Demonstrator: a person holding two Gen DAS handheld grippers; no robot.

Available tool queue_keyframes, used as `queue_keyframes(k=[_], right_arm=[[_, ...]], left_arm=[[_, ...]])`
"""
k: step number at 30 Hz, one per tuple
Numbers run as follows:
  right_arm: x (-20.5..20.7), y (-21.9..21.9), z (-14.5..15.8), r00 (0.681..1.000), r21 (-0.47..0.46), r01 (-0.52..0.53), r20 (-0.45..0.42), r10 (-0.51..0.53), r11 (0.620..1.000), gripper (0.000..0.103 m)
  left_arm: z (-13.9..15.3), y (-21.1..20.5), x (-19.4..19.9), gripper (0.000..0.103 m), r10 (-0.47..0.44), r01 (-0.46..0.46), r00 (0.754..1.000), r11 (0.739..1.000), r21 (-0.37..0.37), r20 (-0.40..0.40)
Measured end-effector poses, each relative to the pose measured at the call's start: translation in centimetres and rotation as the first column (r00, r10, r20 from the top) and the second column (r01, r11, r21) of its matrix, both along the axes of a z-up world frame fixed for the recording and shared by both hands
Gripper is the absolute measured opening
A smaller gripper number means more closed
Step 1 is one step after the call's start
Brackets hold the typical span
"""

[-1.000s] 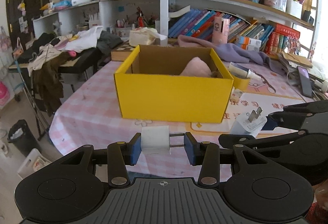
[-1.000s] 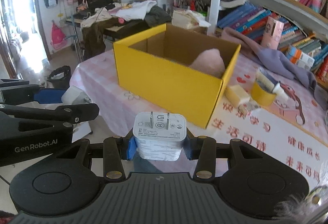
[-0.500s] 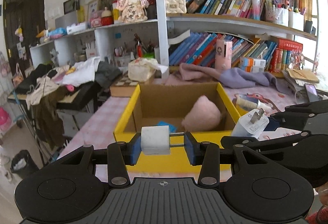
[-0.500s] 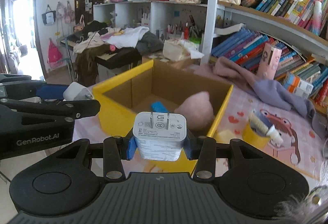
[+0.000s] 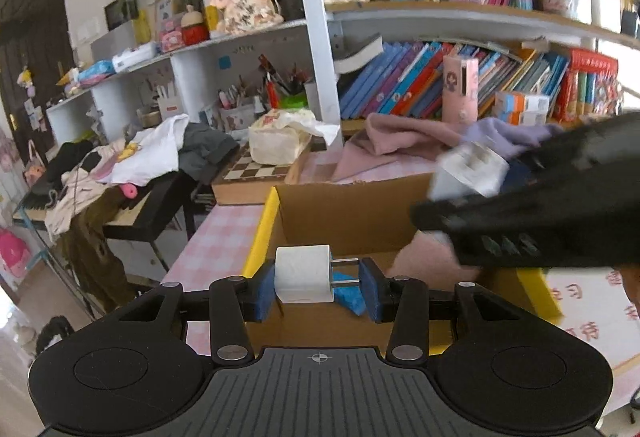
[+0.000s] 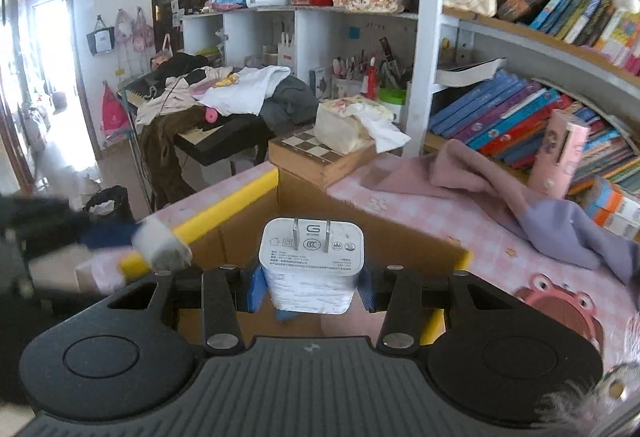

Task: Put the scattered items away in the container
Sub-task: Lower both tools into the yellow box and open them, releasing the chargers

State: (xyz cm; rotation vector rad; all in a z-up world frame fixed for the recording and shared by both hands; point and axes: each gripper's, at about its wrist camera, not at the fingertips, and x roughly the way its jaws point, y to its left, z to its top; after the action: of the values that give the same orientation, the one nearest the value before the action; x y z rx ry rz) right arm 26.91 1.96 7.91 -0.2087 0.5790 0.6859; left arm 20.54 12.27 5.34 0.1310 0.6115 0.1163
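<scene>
Two handheld grippers hover over an open yellow cardboard box (image 5: 262, 221) on a pink checked tablecloth (image 6: 424, 205). The left gripper (image 5: 318, 283) is closed around a small white plug (image 5: 304, 274), its prongs pointing sideways at one blue pad. The right gripper (image 6: 310, 287) clamps a larger white charger (image 6: 311, 265), prongs up. Inside the box lie a blue item (image 5: 348, 297) and something pink (image 5: 430, 257), perhaps cloth; blur hides detail.

A lived-in home: crammed bookshelves (image 6: 552, 49), heaped clothes (image 6: 224, 93)
</scene>
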Motion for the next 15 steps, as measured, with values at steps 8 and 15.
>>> queue_keyframes(k=[8,15], right_arm=[[7.7,6.1,-2.9,0.986,-0.105,-0.061,-0.162,0.044,0.993,0.042],[13.3,8.4,-8.0,0.884,-0.12,-0.023,-0.467,-0.036,0.993,0.042]], left_arm=[[-3.4,-0.4,5.5,0.042,-0.068,0.071,0.984,0.997,0.009,-0.165],[-6.0,0.2,8.4,0.042,-0.06,0.052,0.945,0.998,-0.033,-0.321]])
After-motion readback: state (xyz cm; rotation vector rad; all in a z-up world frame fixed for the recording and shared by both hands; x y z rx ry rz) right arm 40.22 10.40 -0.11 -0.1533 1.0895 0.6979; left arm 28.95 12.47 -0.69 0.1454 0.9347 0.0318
